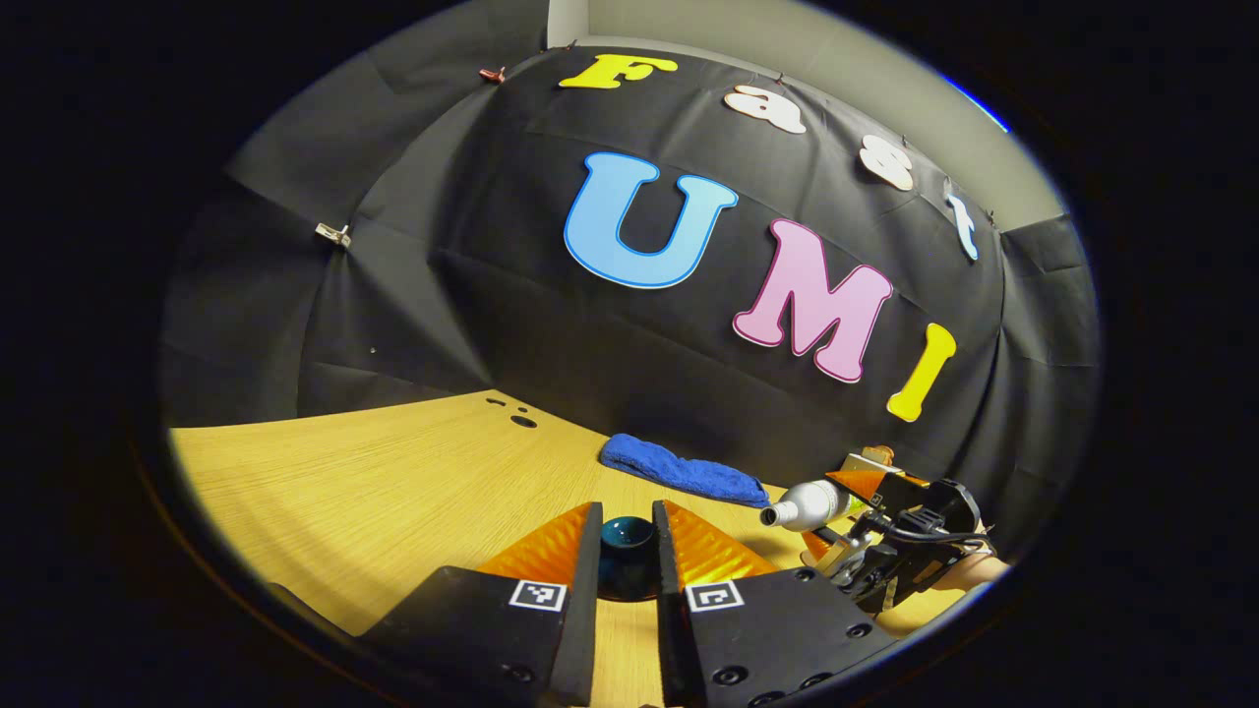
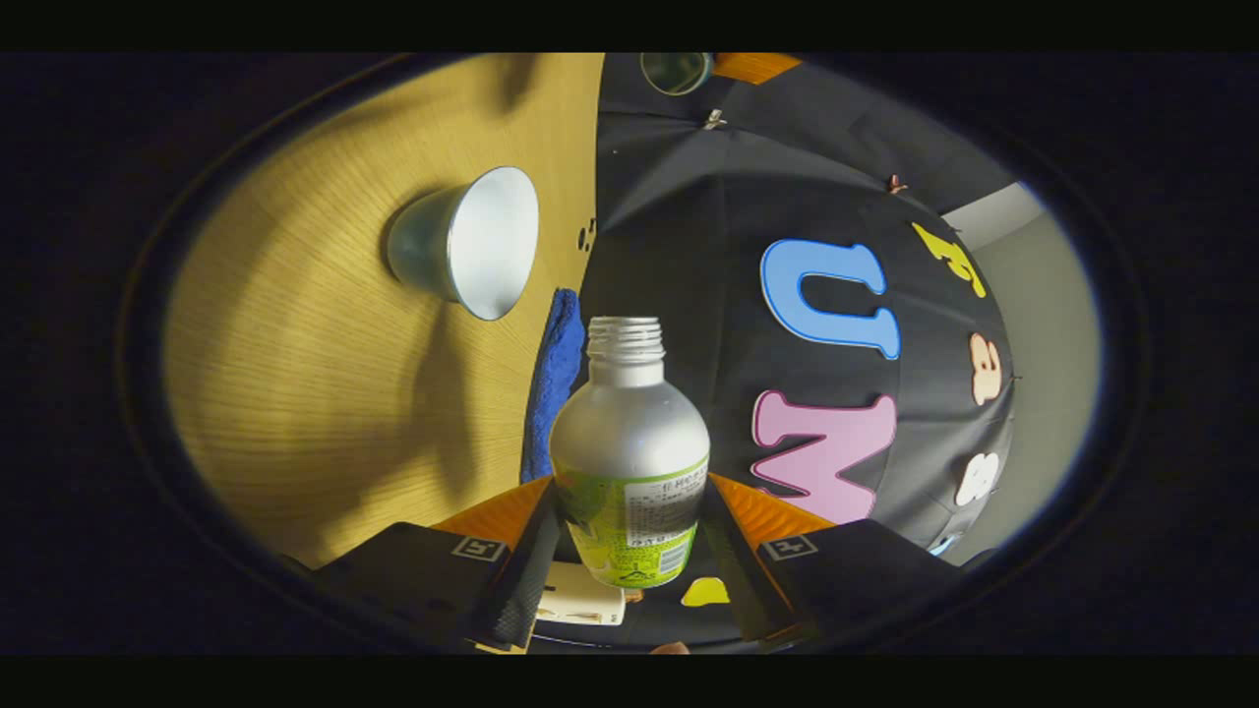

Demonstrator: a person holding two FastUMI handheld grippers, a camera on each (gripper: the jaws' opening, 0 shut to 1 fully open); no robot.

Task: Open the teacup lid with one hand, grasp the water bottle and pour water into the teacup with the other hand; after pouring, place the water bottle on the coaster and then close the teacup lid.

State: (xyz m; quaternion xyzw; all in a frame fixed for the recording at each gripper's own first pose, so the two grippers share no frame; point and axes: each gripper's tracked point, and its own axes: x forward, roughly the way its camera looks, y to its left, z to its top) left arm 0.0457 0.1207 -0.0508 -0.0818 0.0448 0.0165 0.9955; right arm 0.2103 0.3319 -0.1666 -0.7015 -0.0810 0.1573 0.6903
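My left tool (image 1: 628, 551) is pinched on the teacup lid (image 1: 628, 553), a dark blue-green rounded piece held between both fingers and lifted above the wooden worktop (image 1: 374, 472); in the left gripper view the lid sits right at the fingertips, with the bare wood grain running below and to the left of it; a rolled blue cloth (image 1: 684, 472) lies far off on the worktop against the black booth wall (image 1: 443, 275); two small dark holes (image 1: 521, 421) mark the worktop's far edge, left of the cloth.

My right tool (image 2: 629, 536) is clamped on the water bottle (image 2: 629, 462), both fingers pressing its labelled lower body; the bottle is silver with a green and white label, its threaded neck uncapped; in the left gripper view the same bottle (image 1: 807, 504) shows at the right, tipped over nearly level with its open mouth pointing left, held in the right tool (image 1: 866, 521) above the worktop's right side.

In the right gripper view the scene is turned on its side; the teacup (image 2: 462, 241) stands open on the worktop (image 2: 295, 393), pale inside and grey-green outside, well apart from the bottle's mouth; the blue cloth (image 2: 553, 379) lies beside the bottle's neck, between the cup and the wall; whether any water runs from the bottle I cannot tell.
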